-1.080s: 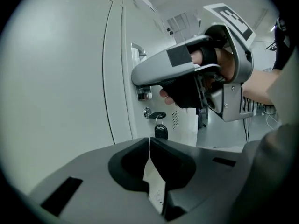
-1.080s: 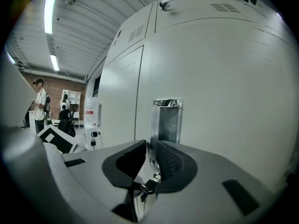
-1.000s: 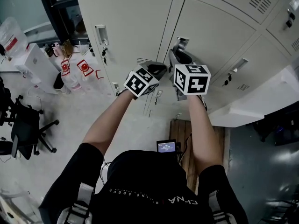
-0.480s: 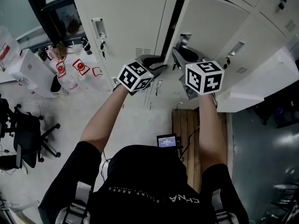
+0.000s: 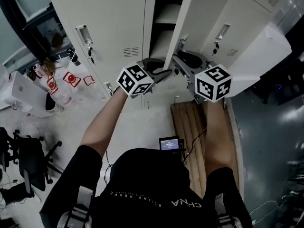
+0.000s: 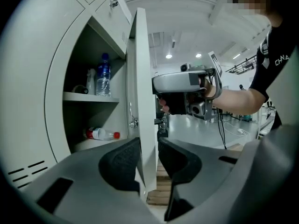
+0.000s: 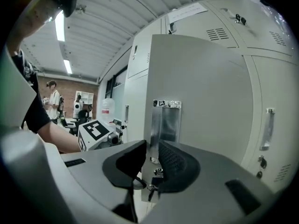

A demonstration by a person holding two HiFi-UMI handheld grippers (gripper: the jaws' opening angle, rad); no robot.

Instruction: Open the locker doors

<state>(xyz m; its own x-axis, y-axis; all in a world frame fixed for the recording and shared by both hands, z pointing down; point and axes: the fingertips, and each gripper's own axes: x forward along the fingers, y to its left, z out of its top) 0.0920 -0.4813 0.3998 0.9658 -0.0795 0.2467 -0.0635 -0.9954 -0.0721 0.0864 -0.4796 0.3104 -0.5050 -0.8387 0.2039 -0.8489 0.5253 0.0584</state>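
The locker door (image 5: 202, 20) stood partly open. The left tool (image 6: 149, 149) sat at the door's free edge. Its jaws had just been opening and stood wide, with the edge between them and the pads not pressing on it. The right tool (image 7: 150, 157) was on the door's outer face, closed on the lower end of the handle (image 7: 167, 120). Behind the door, a water bottle (image 6: 103, 80) stood upright on the shelf (image 6: 88, 97), and a second bottle (image 6: 100, 134) lay on its side below.
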